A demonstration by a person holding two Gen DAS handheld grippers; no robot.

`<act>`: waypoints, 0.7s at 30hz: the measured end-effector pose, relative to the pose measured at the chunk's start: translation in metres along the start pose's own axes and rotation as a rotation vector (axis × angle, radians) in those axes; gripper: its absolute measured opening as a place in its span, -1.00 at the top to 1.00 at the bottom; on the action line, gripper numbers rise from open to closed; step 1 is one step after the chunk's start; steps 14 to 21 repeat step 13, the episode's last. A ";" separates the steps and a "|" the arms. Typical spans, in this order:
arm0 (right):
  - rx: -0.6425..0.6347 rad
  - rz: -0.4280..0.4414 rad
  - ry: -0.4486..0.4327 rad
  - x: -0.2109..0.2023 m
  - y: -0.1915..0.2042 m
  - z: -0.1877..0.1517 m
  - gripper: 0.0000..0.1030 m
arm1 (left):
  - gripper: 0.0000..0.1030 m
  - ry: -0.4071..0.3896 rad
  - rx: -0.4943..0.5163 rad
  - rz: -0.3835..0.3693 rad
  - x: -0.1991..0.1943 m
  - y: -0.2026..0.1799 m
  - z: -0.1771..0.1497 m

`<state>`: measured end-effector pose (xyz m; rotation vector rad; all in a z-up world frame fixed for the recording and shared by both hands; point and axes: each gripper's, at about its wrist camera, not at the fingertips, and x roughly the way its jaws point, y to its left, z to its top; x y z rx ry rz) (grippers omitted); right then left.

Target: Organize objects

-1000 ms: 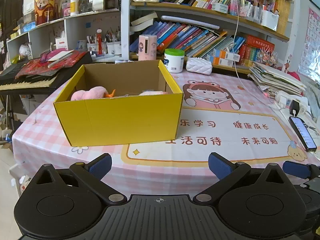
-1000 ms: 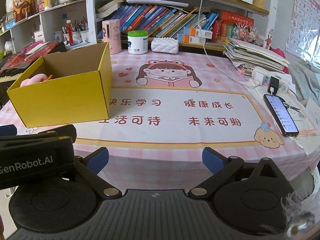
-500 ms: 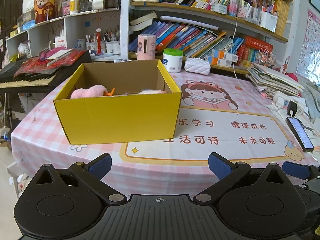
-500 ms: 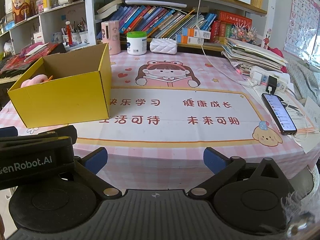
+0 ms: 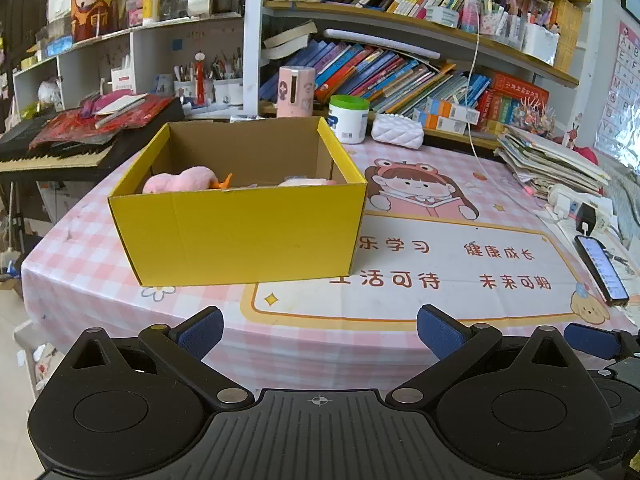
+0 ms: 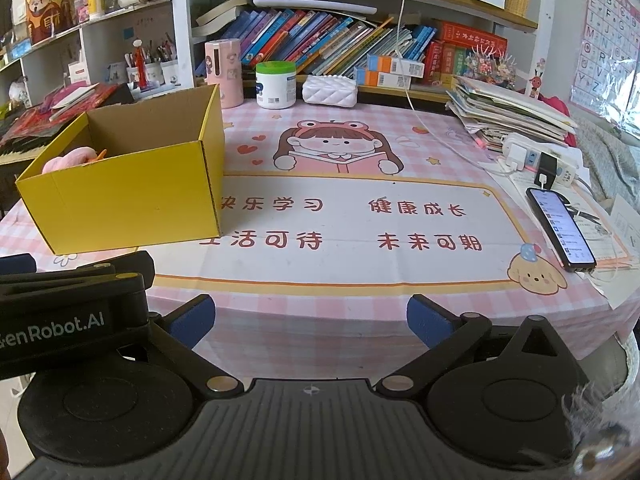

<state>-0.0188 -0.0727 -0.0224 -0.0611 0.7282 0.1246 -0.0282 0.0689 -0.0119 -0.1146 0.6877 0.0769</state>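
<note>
On the worktop: a pink-and-white checked cloth covers the worktop, with a printed cartoon mat of a reading girl and red Chinese characters across the middle.
Box: an open yellow cardboard box stands at 10 o'clock from the left tongs, flat on the cloth; in the right wrist view it sits at 10 o'clock.
Box contents: a pink plush toy lies inside against the near-left wall; something pale beside it is too hidden to tell.
Left tongs: released, blue pads wide apart, nothing between them, low at the near edge.
Right tongs: released, likewise empty, just beside the left.
Right edge, 2 o'clock: a black smartphone with lit screen, a white power strip, a stack of papers.
Far edge, 12 o'clock: a white jar with green lid, a pink cylinder, a white quilted pouch.
Room: crowded bookshelves behind; a keyboard piled with red papers at 10 o'clock.
</note>
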 end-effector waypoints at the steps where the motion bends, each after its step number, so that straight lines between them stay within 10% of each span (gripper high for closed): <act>1: 0.000 0.000 0.000 0.000 0.000 0.000 -1.00 | -1.00 0.000 -0.001 0.000 0.000 0.000 0.000; 21: 0.001 0.000 0.000 0.000 0.000 0.001 -1.00 | -1.00 0.002 -0.001 0.000 0.002 -0.001 0.000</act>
